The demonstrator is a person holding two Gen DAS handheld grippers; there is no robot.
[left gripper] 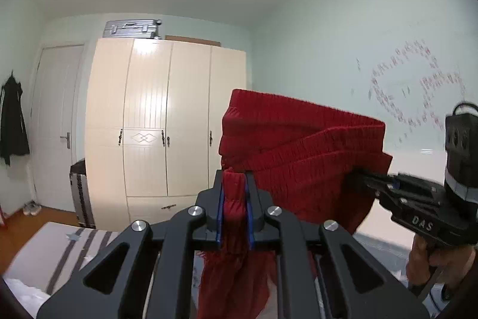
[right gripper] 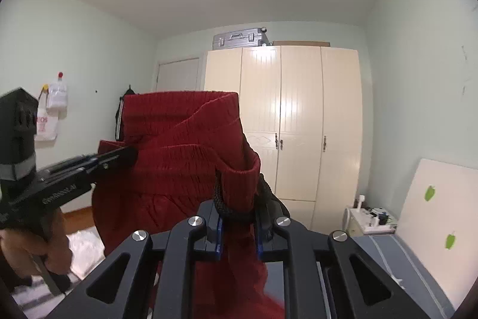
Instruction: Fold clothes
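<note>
The biggest thing in front of me is the cream wardrobe, four doors wide against the far wall, with a silver suitcase lying flat on its top. Below the claws I see a strip of the bed, its cover pale with grey stripes and a star. The red knitted garment is held up in the air between my two claws, well above the bed, its ribbed waistband bunched in overlapping folds across the middle and the loose fabric hanging down past the claws. My left claw is clamped on one end of that waistband: red cloth fills the gap between the blue-lined fingers and spills out beneath them. From the right wrist view, my right claw is closed on the other end, where a fold of red knit and a black braided cord are pinched together between the fingers. Each claw shows up in the other's camera, gripping the garment from the side, with a bare hand around the handle. A dark jacket hangs on the left wall beside a white door. A white panel with green stickers leans against the right-hand wall. A pair of pale shoes sits on the wooden floor near the door.
</note>
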